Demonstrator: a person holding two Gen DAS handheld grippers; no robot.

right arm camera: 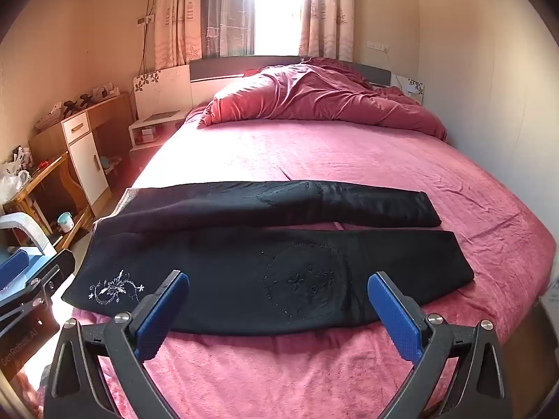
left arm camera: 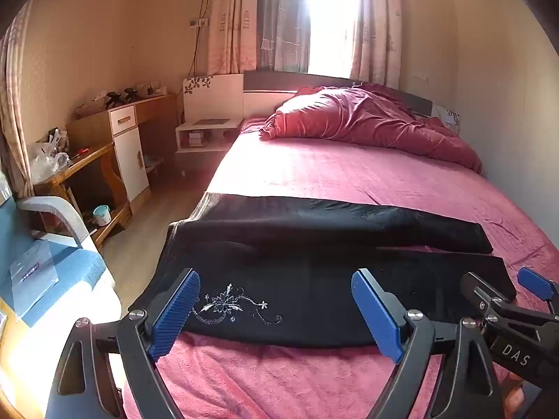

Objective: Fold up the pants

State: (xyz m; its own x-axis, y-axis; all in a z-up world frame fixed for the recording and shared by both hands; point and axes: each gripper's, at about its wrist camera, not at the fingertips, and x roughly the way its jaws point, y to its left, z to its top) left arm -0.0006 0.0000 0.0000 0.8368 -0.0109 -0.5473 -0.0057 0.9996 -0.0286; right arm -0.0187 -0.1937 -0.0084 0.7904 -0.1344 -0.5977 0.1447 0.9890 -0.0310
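Black pants (left arm camera: 297, 279) lie flat across the near end of the pink bed (left arm camera: 332, 174), waistband at the left edge, both legs running right and slightly apart. A white flower embroidery (left arm camera: 230, 305) marks the near hip. The pants show whole in the right wrist view (right arm camera: 265, 265), with a stitched circle patch (right arm camera: 307, 286) on the near leg. My left gripper (left arm camera: 276, 309) is open over the near hip area, holding nothing. My right gripper (right arm camera: 279, 309) is open over the near leg's knee, holding nothing. Each gripper shows at the edge of the other's view.
A crumpled red duvet (left arm camera: 367, 122) is heaped at the headboard. A wooden desk with a white cabinet (left arm camera: 115, 146) and a nightstand (left arm camera: 206, 132) stand left of the bed. A blue chair (left arm camera: 52, 255) is at near left. A wall runs along the bed's right side.
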